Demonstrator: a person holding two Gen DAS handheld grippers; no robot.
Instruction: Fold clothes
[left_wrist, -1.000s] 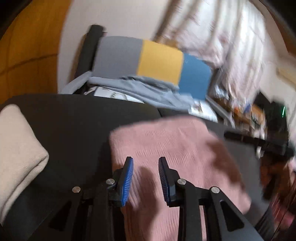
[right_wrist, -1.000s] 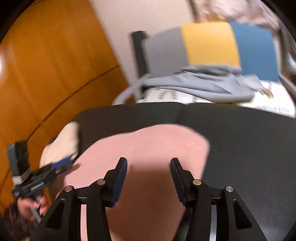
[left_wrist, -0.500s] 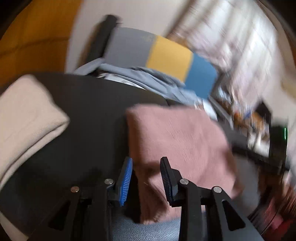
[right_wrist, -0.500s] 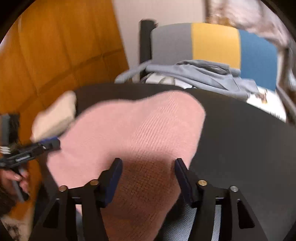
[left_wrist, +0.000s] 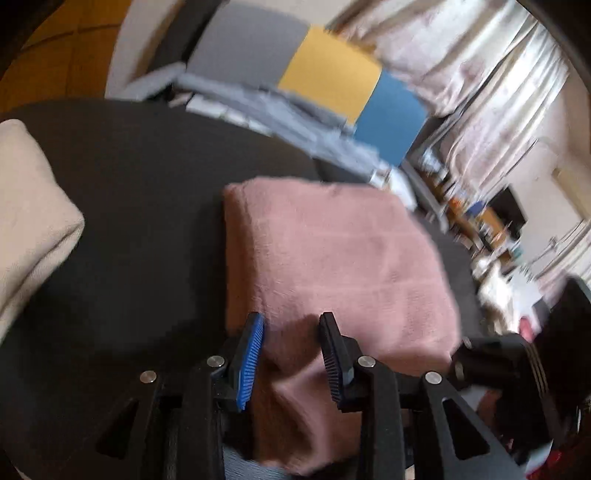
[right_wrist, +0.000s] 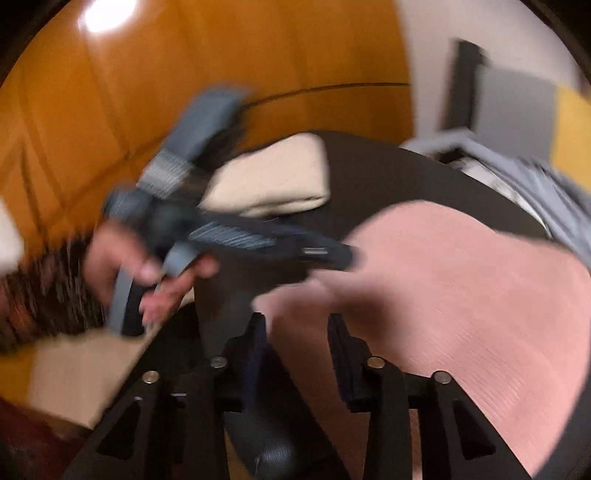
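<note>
A folded pink knit garment (left_wrist: 332, 266) lies on the black table (left_wrist: 140, 192); it also shows in the right wrist view (right_wrist: 461, 295). My left gripper (left_wrist: 291, 325) is open, its fingers standing over the garment's near left corner, with cloth between them. My right gripper (right_wrist: 299, 325) is open over the garment's near edge. The left gripper and the hand holding it (right_wrist: 229, 236) appear blurred in the right wrist view, at the garment's left side. The right gripper's body (left_wrist: 491, 362) shows at the lower right of the left wrist view.
A folded cream garment (left_wrist: 29, 229) lies at the table's left; it also shows in the right wrist view (right_wrist: 273, 177). A chair with grey, yellow and blue panels (left_wrist: 325, 77) holds grey clothes behind the table. An orange wooden wall (right_wrist: 184, 92) stands left.
Both grippers have swung left and drawn back to the pink garment's near edge. The right view has turned towards the wooden wall and now shows the left gripper close by.
</note>
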